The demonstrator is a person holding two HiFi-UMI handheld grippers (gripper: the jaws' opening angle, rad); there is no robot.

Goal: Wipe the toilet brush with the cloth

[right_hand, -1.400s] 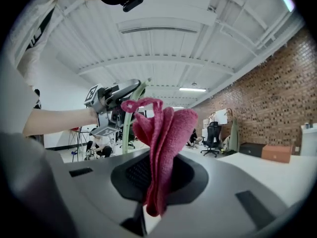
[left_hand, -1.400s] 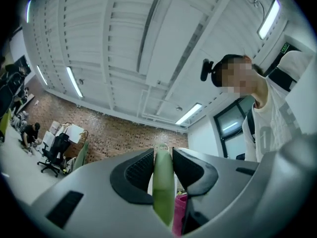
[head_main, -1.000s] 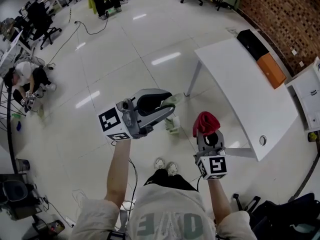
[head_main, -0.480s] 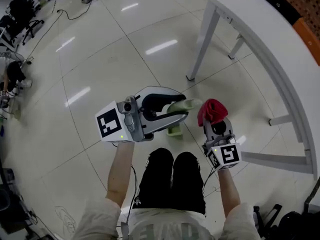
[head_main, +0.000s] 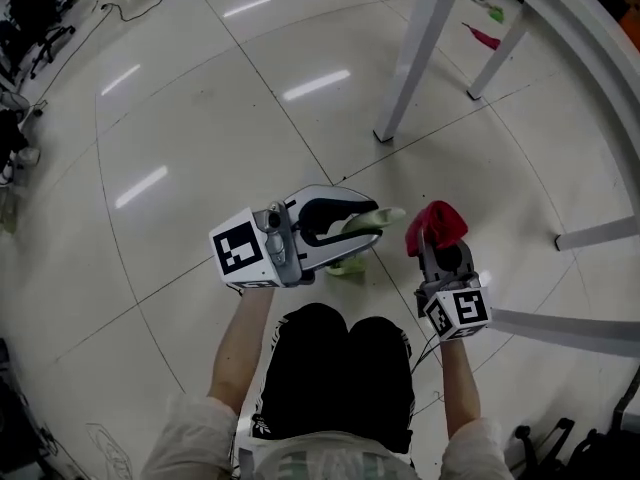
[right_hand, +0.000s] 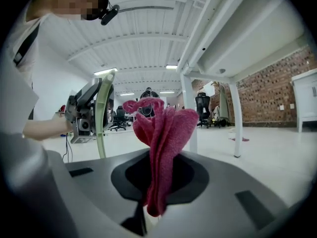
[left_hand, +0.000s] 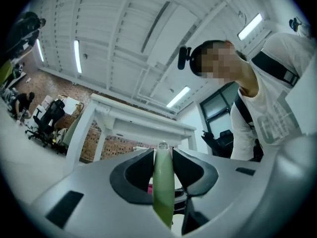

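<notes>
My left gripper (head_main: 358, 220) is shut on the pale green handle of the toilet brush (head_main: 372, 218); in the left gripper view the handle (left_hand: 162, 182) stands upright between the two dark pads. Below it on the floor, a light green holder (head_main: 347, 265) is partly hidden by the gripper. To the right, close beside the handle, my right gripper (head_main: 438, 250) is shut on a bunched red cloth (head_main: 435, 223). In the right gripper view the cloth (right_hand: 161, 133) rises out of the jaws, with the green handle (right_hand: 102, 118) just left of it.
White table legs (head_main: 415, 48) stand on the glossy tiled floor ahead, and a low crossbar (head_main: 600, 233) runs at the right. The person's knees in black trousers (head_main: 340, 358) are directly below the grippers. A small red scrap (head_main: 483, 36) lies under the table.
Both grippers have sunk a long way toward the floor together and the person has crouched. The table now looms overhead. Brush handle and cloth stay gripped.
</notes>
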